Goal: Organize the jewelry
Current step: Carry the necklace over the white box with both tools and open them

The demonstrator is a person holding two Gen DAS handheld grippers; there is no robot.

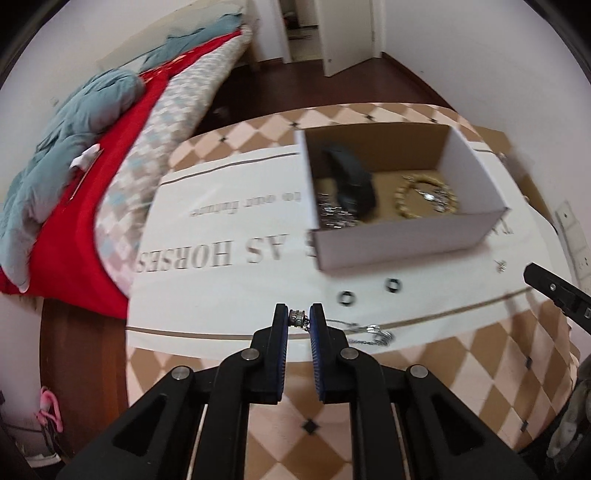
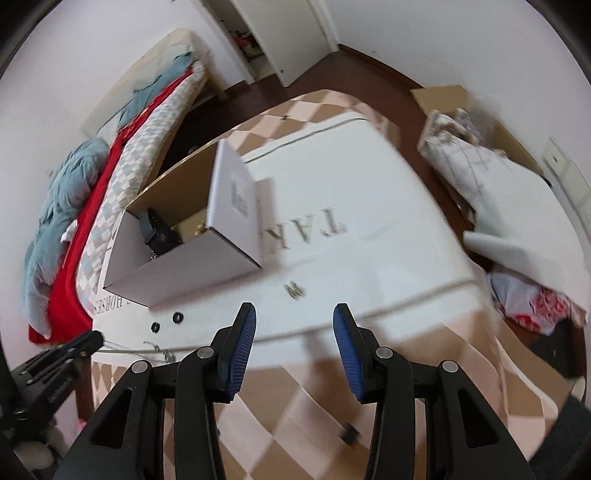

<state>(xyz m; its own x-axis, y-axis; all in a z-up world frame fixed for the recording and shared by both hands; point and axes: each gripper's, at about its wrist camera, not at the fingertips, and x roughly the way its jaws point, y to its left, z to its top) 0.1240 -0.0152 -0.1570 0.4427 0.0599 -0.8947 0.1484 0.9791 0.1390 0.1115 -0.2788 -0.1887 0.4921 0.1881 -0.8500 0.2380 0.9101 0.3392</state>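
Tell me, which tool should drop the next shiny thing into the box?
Probably the left tool. It is already shut on a silver bead with its chain trailing behind, and the box sits just ahead. The right tool is open and holds nothing.

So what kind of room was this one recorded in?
Most likely a bedroom at home. A bed with a red sheet and a rumpled grey-blue duvet stands beside the table, and a door stands open onto another room. Wood floor and white walls suit a house.
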